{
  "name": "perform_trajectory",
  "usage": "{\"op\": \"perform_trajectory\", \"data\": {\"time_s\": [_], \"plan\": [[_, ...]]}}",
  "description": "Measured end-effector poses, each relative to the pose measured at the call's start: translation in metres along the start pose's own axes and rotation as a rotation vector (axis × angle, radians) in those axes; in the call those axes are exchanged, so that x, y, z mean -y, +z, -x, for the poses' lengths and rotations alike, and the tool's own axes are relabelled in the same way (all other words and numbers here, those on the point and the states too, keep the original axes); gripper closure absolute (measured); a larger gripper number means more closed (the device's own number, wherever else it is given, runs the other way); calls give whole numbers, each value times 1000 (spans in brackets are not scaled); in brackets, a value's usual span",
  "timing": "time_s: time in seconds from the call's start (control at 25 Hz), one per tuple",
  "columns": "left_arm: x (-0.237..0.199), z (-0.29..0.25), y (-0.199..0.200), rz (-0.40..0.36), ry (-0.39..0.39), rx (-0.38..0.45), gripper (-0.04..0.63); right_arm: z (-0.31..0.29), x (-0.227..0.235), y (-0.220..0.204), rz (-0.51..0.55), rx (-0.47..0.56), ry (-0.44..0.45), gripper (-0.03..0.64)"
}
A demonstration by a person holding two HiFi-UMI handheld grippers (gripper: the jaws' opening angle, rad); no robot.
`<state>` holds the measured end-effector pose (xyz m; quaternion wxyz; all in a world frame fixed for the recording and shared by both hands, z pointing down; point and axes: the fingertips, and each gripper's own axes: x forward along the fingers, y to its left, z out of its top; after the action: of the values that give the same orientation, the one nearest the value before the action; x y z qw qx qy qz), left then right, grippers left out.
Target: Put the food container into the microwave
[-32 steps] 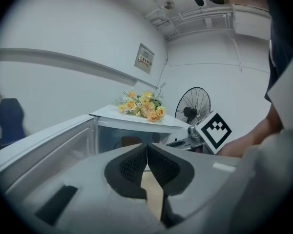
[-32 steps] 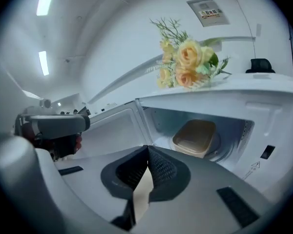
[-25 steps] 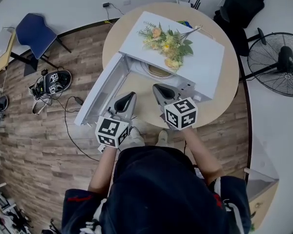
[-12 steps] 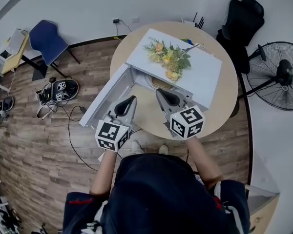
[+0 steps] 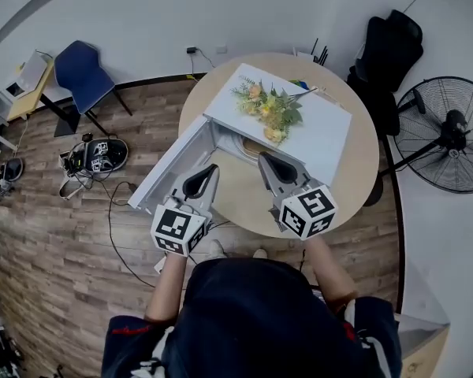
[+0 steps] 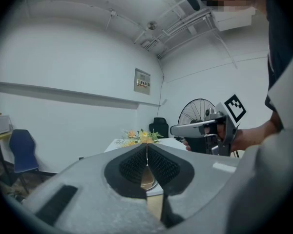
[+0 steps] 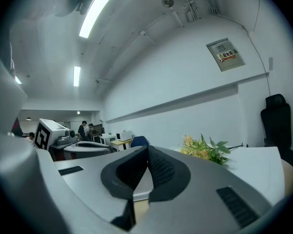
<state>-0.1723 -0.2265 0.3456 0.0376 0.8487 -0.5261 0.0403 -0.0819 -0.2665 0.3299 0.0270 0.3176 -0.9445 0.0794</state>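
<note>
Above the round table (image 5: 355, 164), before the open microwave (image 5: 323, 128): left gripper (image 6: 146, 155) and right gripper (image 7: 147, 152) are being held with jaws pressed fully together, nothing clamped. Food container (image 5: 256, 146) is being seen inside the microwave cavity, beyond both jaw tips, untouched.

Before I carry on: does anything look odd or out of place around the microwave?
Flowers lie on top of the microwave, an odd place for them. Its door stands wide open. Nothing looks spilled or damaged. The left claw and right claw are shut and empty.
</note>
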Motion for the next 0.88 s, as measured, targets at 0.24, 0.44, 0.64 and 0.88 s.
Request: {"op": "perform_trajectory", "data": {"time_s": [0.24,0.44,0.64,0.88], "plan": [[1,5,3,-24,18,1,577,4,2,2,-32,18,4,606],[4,4,1,-62,28,-6,577,2,1,-4,-12,16,2,606],[5,4,7,-73,25,11,577,2,1,-6,-17,24,-4,606],[5,2,11,-66,28,23,577,1,4,-9,3,8,-10,606]]}}
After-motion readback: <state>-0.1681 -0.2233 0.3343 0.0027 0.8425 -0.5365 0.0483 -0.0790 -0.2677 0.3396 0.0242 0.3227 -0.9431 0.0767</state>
